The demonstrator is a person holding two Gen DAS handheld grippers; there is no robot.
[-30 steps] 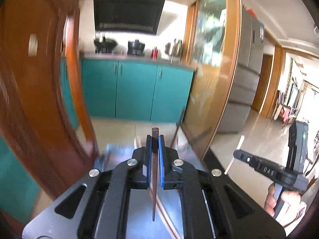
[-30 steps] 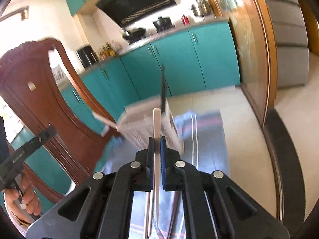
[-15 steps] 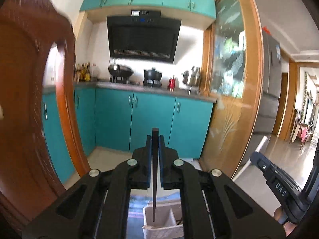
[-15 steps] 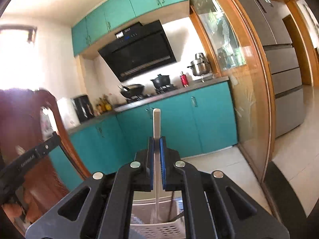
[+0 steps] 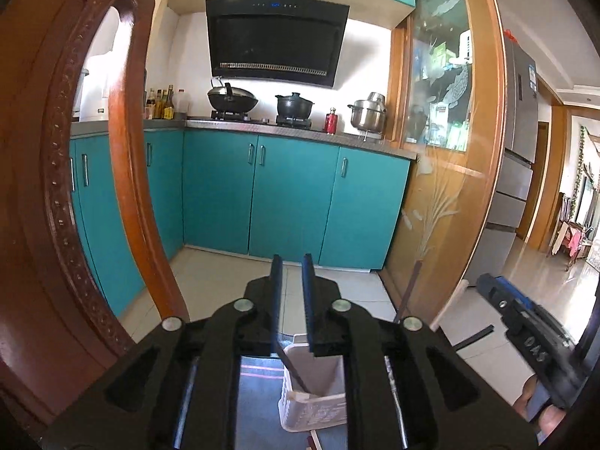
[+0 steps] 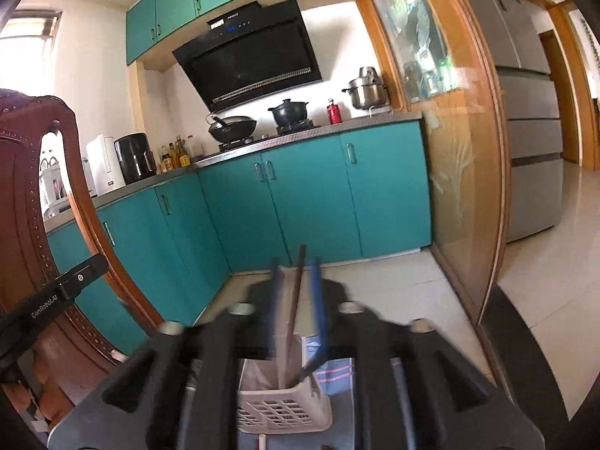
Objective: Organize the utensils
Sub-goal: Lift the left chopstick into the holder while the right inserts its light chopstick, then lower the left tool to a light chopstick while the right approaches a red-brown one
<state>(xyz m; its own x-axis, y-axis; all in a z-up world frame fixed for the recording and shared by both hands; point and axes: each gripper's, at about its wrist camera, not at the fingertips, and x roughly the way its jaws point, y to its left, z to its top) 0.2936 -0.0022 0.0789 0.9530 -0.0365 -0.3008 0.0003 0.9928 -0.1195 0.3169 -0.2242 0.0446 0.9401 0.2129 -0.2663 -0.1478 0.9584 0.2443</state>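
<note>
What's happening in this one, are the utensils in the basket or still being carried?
A person holds a gripper in each hand over a white basket on a striped cloth. Both grippers have just been opening. The left gripper has nothing between its fingers. In the right gripper view, a dark chopstick and a white utensil stand in the basket, passing loosely between the parted fingers rather than pinched. So the utensils appear dropped in, with both hands hovering just above.
</note>
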